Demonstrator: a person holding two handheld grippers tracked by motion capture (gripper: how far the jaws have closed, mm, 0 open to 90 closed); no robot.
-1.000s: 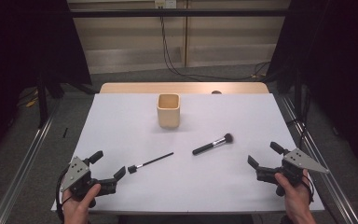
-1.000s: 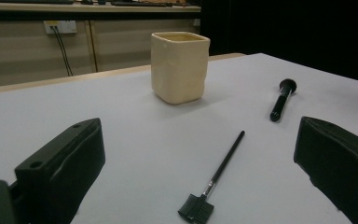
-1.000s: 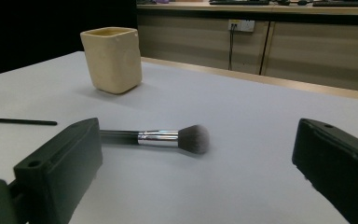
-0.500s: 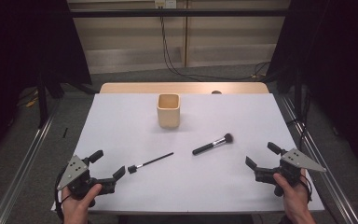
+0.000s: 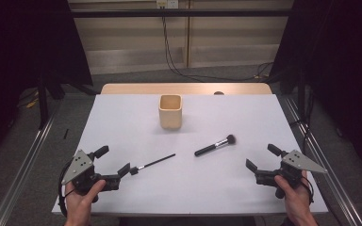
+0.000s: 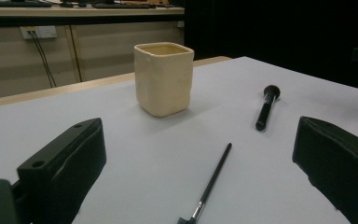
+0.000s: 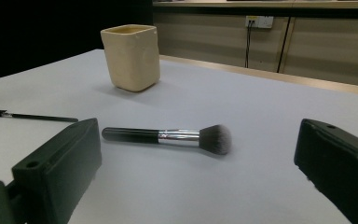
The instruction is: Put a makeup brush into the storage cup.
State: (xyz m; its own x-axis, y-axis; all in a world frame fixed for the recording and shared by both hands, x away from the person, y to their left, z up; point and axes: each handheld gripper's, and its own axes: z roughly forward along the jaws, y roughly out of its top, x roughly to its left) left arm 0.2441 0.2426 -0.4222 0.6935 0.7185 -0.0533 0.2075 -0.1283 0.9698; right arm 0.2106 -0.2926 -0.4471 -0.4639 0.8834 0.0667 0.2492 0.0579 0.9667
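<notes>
Bench contents unchanged; right gripper has shifted slightly toward the brush; both grippers' jaws open, left gripper stationary.

A white surface carries a cream square cup. Near the cup, on the person's side, lie a fluffy makeup brush and a thin black brush, the thin one farther left.

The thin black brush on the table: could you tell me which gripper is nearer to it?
Left. The left gripper sits right beside the thin brush's near tip; the right gripper is far across the table.
</notes>
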